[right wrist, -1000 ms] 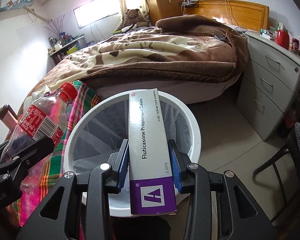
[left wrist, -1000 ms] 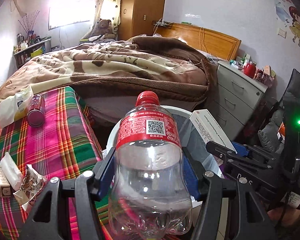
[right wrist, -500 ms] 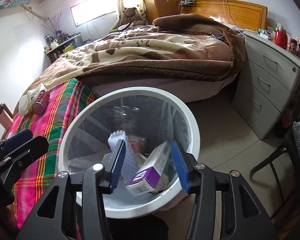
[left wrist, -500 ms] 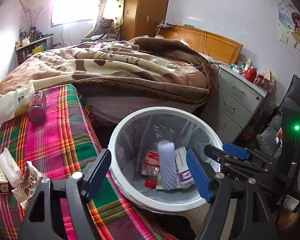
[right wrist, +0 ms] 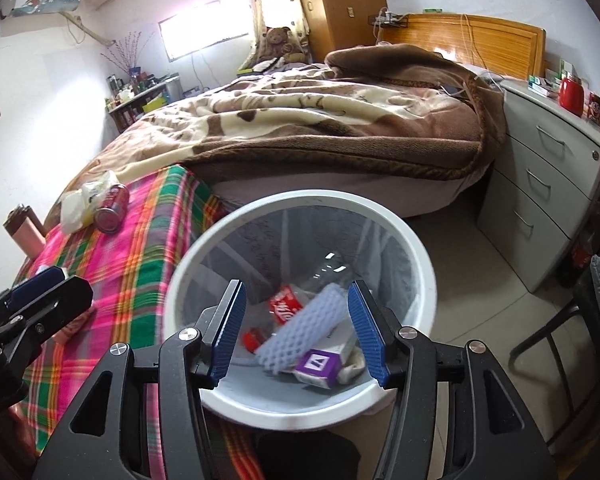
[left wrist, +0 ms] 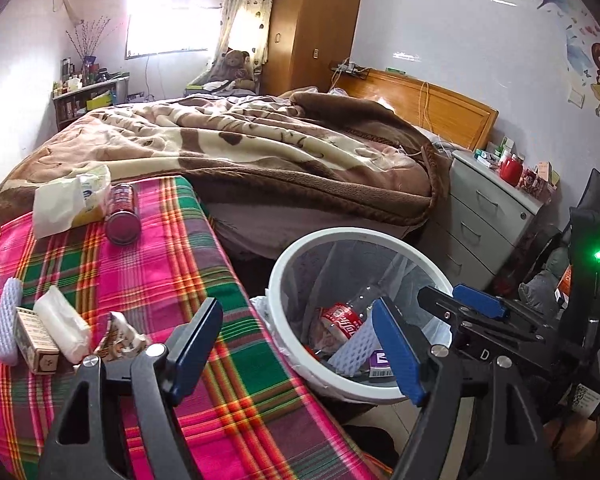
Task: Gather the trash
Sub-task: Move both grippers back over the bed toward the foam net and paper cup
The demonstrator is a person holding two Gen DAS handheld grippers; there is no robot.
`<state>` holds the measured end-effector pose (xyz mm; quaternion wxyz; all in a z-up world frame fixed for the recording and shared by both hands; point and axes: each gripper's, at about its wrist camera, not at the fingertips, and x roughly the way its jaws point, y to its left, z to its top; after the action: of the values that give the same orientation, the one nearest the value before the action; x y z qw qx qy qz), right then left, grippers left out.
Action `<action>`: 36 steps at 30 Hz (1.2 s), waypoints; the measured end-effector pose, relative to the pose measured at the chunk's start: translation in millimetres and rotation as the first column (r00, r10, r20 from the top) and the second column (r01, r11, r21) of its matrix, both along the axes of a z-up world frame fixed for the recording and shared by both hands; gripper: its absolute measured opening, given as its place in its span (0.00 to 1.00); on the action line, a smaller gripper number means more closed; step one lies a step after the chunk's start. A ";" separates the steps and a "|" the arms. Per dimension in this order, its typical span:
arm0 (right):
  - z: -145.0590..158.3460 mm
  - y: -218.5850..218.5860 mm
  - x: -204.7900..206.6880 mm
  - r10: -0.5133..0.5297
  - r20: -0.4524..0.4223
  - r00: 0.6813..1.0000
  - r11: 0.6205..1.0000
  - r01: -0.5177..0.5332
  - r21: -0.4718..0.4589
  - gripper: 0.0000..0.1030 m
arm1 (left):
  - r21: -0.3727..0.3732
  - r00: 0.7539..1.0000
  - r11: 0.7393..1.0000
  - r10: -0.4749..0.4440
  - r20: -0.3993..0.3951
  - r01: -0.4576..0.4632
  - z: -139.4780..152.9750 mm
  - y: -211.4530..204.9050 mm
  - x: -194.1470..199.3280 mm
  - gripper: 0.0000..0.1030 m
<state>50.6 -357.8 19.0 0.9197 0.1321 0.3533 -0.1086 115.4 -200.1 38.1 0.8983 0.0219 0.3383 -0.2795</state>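
While both pairs of fingers stand apart, the trash lies in the bin, not in any grip.

Left gripper (left wrist: 296, 354): its blue fingers (left wrist: 192, 346) are wide apart, with nothing between them. They have just been opening. One finger is over the plaid tabletop (left wrist: 148, 276), the other over the rim of the bin.

Right gripper (right wrist: 296, 334): its blue fingers (right wrist: 230, 330) are also apart and touch nothing. They too have just been opening. They hang above the mouth of the bin.

Bin (right wrist: 396, 216): white, round, lined with a clear bag, standing on the floor just beside the tabletop and in front of the bed (left wrist: 236, 148).

Bottle (right wrist: 286, 308): clear plastic with a red label, lying on its side at the bottom of the bin.

Foam net (right wrist: 300, 338): white, lying over the bottle.

Purple box (right wrist: 320, 364): lying in the bin, against the foam net.

Trash on the tabletop: a red can (left wrist: 122, 216) on its side beside a crumpled white bag (left wrist: 66, 202) at the far end; at the near end a second foam net (left wrist: 8, 324), a small carton (left wrist: 34, 344), a white tissue pack (left wrist: 62, 322) and a crumpled wrapper (left wrist: 120, 334), close together.
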 end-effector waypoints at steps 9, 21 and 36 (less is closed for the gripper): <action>4.4 31.3 8.2 0.071 0.030 0.997 0.997 -0.071 0.006 0.53 | -0.005 0.996 0.996 0.086 0.023 -0.086 2.9 46.2 1.1 0.77; 0.0 82.6 28.0 0.196 0.037 0.980 0.980 -0.197 0.029 0.53 | -0.010 0.965 0.965 0.261 0.017 -0.261 -2.7 123.5 11.8 0.77; -20.1 143.2 55.9 0.312 -0.024 0.950 0.948 -0.309 0.076 0.53 | 0.006 0.909 0.909 0.416 -0.024 -0.416 -21.8 199.8 28.1 0.77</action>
<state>106.6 -214.6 -1.1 0.9136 0.1058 0.3898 0.0479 143.5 -0.4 16.4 0.9330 -0.0538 0.3461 -0.0821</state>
